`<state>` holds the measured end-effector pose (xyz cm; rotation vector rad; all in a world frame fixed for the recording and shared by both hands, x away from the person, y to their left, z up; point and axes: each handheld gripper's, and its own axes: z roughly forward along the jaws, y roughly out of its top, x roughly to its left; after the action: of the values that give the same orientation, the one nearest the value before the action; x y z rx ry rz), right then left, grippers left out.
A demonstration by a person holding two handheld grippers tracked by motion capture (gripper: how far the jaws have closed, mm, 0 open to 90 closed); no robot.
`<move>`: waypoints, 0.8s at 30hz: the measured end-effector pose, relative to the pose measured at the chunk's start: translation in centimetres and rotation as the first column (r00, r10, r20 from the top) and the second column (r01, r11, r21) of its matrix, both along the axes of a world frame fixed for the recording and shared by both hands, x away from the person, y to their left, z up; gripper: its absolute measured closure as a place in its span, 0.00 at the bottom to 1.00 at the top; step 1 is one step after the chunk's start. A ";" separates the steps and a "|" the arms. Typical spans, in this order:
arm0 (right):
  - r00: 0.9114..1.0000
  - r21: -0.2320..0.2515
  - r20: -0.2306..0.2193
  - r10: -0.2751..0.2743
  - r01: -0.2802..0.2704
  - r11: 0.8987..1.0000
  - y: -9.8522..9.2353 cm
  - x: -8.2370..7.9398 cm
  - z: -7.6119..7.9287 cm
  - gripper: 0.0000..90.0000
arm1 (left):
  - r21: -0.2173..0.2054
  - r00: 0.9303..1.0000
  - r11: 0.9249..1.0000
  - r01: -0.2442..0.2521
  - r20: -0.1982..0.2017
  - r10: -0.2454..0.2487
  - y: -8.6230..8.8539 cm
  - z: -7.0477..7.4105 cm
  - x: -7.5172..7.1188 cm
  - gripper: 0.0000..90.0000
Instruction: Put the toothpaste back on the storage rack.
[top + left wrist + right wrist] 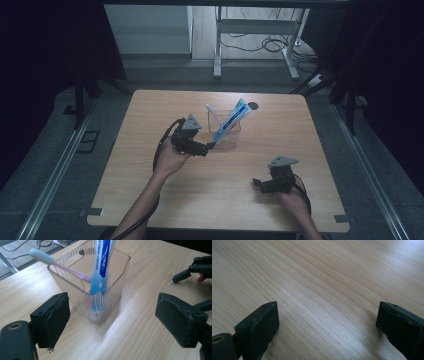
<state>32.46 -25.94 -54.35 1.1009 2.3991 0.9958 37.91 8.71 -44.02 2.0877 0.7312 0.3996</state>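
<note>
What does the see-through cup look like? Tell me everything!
The cup is clear ribbed plastic, squarish with rounded corners, standing upright near the middle of the wooden table. A blue-and-white tube and a pink toothbrush stand slanted inside, leaning on its rim. The open left gripper faces it without touching.

White lettering on blue band of toothpaste tube [101, 262], upper middle of left gripper view, running lengthwise: too blurred to read. Same tube in high view [231, 121], centre of frame: print too small to make out. No other text, brand, number or sign legible anywhere.
</note>
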 end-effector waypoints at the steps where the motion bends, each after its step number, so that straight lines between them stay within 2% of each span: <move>1: 1.000 0.001 0.000 -0.002 0.002 1.000 0.0 0.0 0.0 0.05 | 0.000 1.000 1.000 -0.002 0.002 0.002 0.2 -0.1 -0.2 0.14; 8: 1.000 -0.002 -0.002 -0.008 0.008 1.000 0.1 0.0 0.0 0.05 | 0.000 1.000 1.000 -0.019 -0.001 0.019 1.7 -1.1 -1.8 0.14; 14: 1.000 -0.001 0.001 -0.008 0.008 1.000 0.1 0.0 0.0 0.05 | -0.016 0.999 0.999 -0.033 -0.011 0.033 2.7 -2.1 -3.1 0.14; 24: 1.000 0.000 -0.001 -0.010 0.010 1.000 0.1 0.0 0.0 0.05 | -0.035 0.998 0.998 -0.059 -0.038 0.058 4.2 -4.3 -5.0 0.14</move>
<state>32.46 -25.80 -54.34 1.1124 2.3923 0.9921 32.94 12.93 -48.37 2.0479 0.8176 0.3782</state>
